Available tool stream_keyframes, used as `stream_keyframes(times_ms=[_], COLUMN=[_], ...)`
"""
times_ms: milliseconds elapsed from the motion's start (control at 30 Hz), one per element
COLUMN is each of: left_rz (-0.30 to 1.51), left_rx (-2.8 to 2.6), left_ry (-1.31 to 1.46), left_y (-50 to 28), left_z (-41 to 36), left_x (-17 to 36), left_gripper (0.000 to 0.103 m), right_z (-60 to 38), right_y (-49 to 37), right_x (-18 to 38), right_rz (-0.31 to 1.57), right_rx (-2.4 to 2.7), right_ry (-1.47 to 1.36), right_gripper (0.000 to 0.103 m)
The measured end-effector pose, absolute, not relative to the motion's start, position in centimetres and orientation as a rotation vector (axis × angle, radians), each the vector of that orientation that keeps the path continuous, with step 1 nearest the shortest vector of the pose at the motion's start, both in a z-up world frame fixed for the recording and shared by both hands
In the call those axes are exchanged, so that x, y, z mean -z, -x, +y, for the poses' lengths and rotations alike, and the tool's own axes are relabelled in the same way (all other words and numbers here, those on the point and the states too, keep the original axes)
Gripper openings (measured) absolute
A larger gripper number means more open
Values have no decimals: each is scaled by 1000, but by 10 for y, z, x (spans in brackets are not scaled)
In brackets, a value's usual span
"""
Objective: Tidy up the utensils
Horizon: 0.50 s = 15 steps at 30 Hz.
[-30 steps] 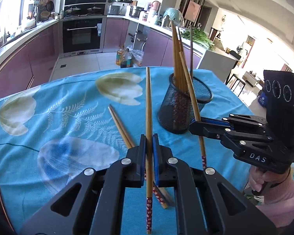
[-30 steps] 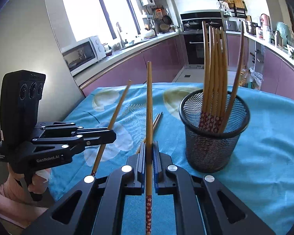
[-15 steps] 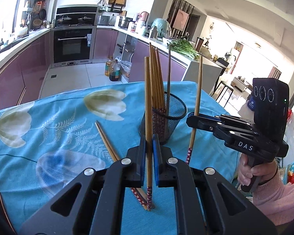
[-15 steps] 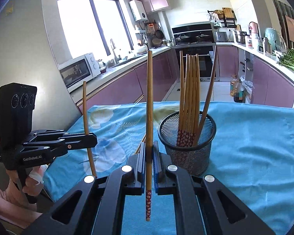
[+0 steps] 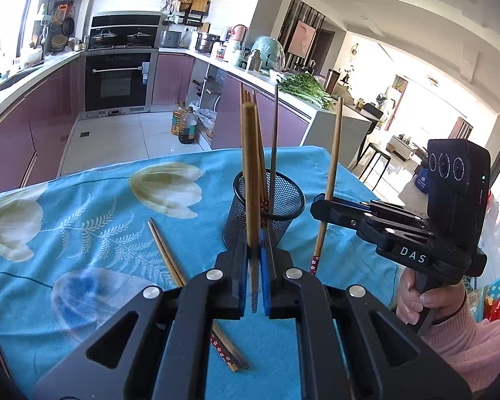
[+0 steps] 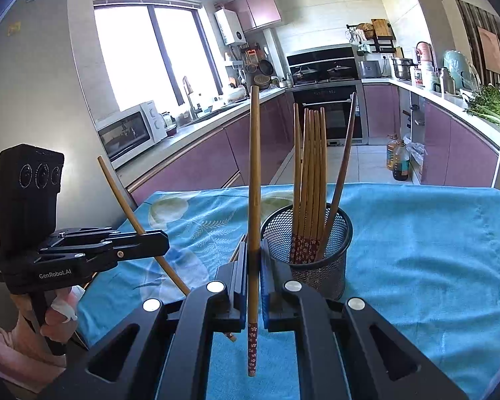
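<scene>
Mesh cup (image 5: 266, 210): a black wire holder is stood upright on the blue floral tablecloth (image 5: 83, 233), toward the far right part of the table; it is also seen just right of centre in the right wrist view (image 6: 308, 253).
Chopsticks in cup (image 6: 308, 180): a bundle of wooden sticks is stood in the holder, patterned red ends down, with one darker stick (image 6: 341, 180) leaned to the right.
Left chopstick (image 5: 251, 180): it is held nearly upright in front of the holder, clenched between the closed fingers of the left gripper (image 5: 256, 280); in the right wrist view it is seen tilted (image 6: 140, 223).
Right chopstick (image 6: 254, 200): it is held upright, red patterned end down, pinched by the closed fingers of the right gripper (image 6: 254, 286), just left of the holder; from the left wrist view it is seen to the right of the holder (image 5: 330, 180).
Loose pair (image 5: 180, 276): two chopsticks are left lying side by side on the cloth, left of the holder, partly hidden under the left gripper.
Right hand (image 5: 416, 300): the handle of the right gripper is gripped, with a pink sleeve at the wrist.
Surroundings: a built-in oven (image 5: 116, 80) is set among purple cabinets behind the table.
</scene>
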<state>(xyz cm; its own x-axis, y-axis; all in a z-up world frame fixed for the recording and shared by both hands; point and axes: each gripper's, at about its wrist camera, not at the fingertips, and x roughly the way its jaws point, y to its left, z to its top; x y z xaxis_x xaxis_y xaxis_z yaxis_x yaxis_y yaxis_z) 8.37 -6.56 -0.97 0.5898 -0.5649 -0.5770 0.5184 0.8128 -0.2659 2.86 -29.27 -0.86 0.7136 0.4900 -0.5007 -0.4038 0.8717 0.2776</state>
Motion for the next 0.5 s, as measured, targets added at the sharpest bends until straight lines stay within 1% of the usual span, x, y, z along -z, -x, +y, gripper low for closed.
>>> stream_keyframes(times_ms=[500], left_rz=[665], left_rx=[632], left_ry=[34], left_y=[-86], left_z=[-81], left_x=[2], left_gripper=[7], right_z=[-295], right_y=[-29], right_x=[3], right_rz=[570], right_rx=[-491], right_ry=[-151], right_gripper=[6])
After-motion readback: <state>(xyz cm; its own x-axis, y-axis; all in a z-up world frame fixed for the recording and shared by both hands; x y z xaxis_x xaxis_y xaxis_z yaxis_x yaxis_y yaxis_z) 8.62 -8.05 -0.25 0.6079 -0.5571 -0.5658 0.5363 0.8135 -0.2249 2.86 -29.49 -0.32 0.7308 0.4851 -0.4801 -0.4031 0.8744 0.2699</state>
